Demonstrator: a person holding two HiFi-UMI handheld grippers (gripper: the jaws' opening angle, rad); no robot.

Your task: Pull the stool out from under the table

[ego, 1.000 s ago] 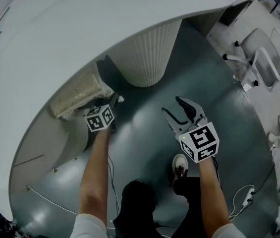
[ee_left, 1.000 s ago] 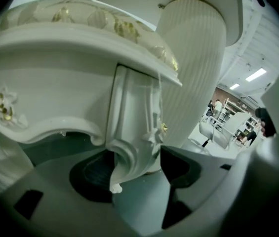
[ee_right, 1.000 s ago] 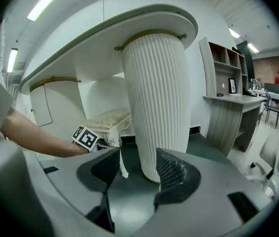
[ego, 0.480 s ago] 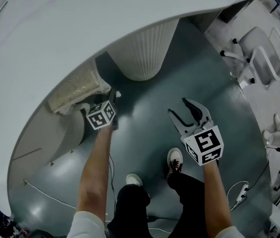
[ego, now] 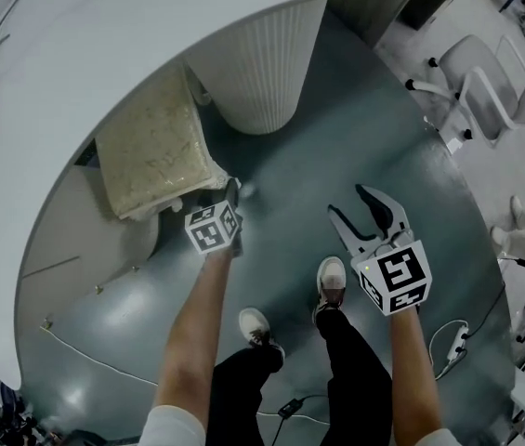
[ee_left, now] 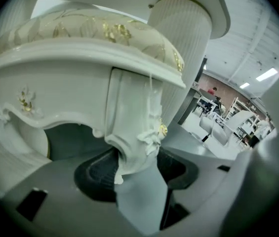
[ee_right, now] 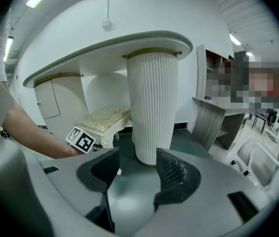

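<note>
Cream upholstery marks the stool [ego: 155, 142] in the head view. It stands partly under the edge of the white table [ego: 104, 26], just left of the ribbed pedestal [ego: 260, 72]. Its near corner faces the person. The left gripper [ego: 232, 191] sits at that corner, so the stool lies ahead of it and to its left. The right gripper [ego: 371, 214] hangs over bare floor [ego: 336, 147], well apart from the stool. The left gripper is therefore the nearer tool.

In the left gripper view, a carved white leg [ee_left: 129, 132] of the stool stands upright between the jaws. The jaws are closing on it, and the dark pads [ee_left: 97, 169] appear to meet the leg on both sides. The cushioned seat overhangs the gripper from above.

In the right gripper view, the jaws stand spread with nothing between them. The pedestal stands beyond them, not within them. The stool shows to its left.

Judgement: the pull should run along the gripper's own axis, back toward the person and away from the pedestal. The leg's long axis is vertical, so a loose hold could let the stool pivot about it.
</note>
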